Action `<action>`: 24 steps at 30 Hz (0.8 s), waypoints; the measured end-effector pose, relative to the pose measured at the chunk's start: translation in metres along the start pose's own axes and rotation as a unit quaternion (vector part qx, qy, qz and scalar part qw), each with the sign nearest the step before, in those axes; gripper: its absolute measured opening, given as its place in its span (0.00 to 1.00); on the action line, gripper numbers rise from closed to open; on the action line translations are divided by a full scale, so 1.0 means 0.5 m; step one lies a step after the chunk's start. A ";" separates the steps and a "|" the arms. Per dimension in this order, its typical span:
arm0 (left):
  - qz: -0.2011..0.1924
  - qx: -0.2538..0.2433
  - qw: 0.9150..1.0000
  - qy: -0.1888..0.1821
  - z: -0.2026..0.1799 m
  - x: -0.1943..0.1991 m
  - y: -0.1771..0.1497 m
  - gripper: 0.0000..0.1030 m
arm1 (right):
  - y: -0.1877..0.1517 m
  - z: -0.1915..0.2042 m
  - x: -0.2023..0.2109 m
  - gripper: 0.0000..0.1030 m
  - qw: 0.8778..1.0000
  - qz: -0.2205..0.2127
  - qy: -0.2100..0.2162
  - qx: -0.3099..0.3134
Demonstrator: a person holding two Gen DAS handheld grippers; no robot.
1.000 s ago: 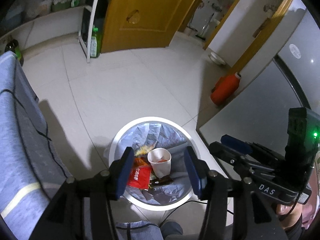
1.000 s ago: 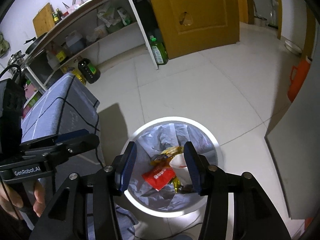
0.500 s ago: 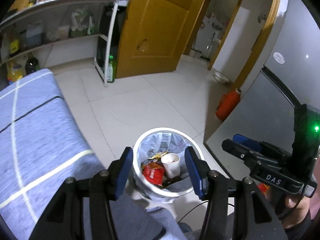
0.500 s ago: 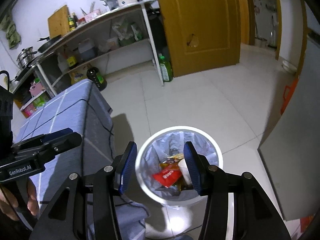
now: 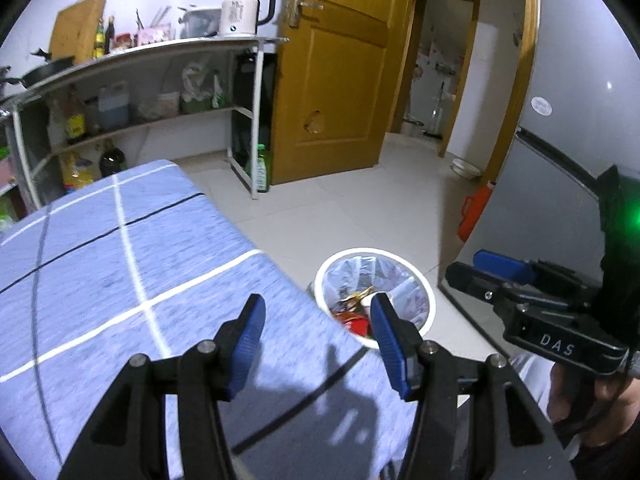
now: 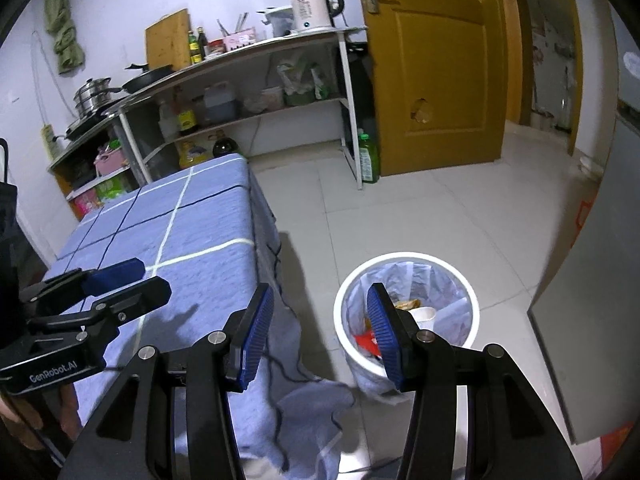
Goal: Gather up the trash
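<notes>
A white trash bin (image 5: 424,280) lined with a clear bag stands on the floor by the table's corner; it also shows in the right wrist view (image 6: 468,292). Inside lie a red wrapper (image 6: 366,340), a white paper cup (image 6: 424,315) and other wrappers. My left gripper (image 5: 318,338) is open and empty above the table's near corner. My right gripper (image 6: 320,334) is open and empty, above the table edge and left of the bin. Each gripper shows in the other's view, the right one (image 5: 520,280) and the left one (image 6: 100,280).
A table with a blue checked cloth (image 5: 100,264) fills the left. A metal shelf rack (image 6: 248,80) with bottles, pots and a kettle lines the back wall. A yellow door (image 5: 336,60), a green bottle (image 6: 368,158), an orange flask (image 5: 474,212) and a grey fridge (image 6: 592,320) stand around the tiled floor.
Both grippers have risen and pulled back from over the bin, now above the table's edge. The bin looks smaller and the tabletop has come into view. Both stay open and empty.
</notes>
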State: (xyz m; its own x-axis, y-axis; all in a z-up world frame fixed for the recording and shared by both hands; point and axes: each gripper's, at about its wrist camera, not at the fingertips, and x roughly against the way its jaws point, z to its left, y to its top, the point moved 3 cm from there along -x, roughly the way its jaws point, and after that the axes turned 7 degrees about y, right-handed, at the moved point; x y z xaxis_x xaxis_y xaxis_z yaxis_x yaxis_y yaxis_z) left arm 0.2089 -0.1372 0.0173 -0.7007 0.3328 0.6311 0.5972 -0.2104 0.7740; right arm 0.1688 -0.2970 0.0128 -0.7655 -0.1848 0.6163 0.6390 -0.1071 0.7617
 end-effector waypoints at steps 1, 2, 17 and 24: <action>-0.002 0.000 1.000 0.003 0.003 0.010 -0.010 0.55 | -0.007 0.010 0.006 0.48 1.000 -0.001 -0.001 0.005; -0.006 0.000 1.000 0.008 0.007 0.021 -0.020 0.55 | -0.014 0.017 0.012 0.48 1.000 -0.002 -0.001 0.008; -0.013 0.013 0.998 0.055 0.022 0.107 -0.152 0.55 | -0.171 0.082 0.088 0.48 0.999 -0.011 -0.004 0.030; -0.036 0.020 0.997 0.058 0.006 0.150 -0.183 0.55 | -0.225 0.084 0.127 0.48 0.999 -0.020 -0.013 0.047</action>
State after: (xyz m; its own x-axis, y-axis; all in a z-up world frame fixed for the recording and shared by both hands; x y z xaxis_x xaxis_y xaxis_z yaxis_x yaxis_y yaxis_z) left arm 0.1030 -0.0901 -0.0066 -0.7811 0.2368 0.5778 0.5577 -0.1516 0.8161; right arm 0.0451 -0.2556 -0.0256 -0.7930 -0.1570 0.5887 0.5988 -0.0223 0.8006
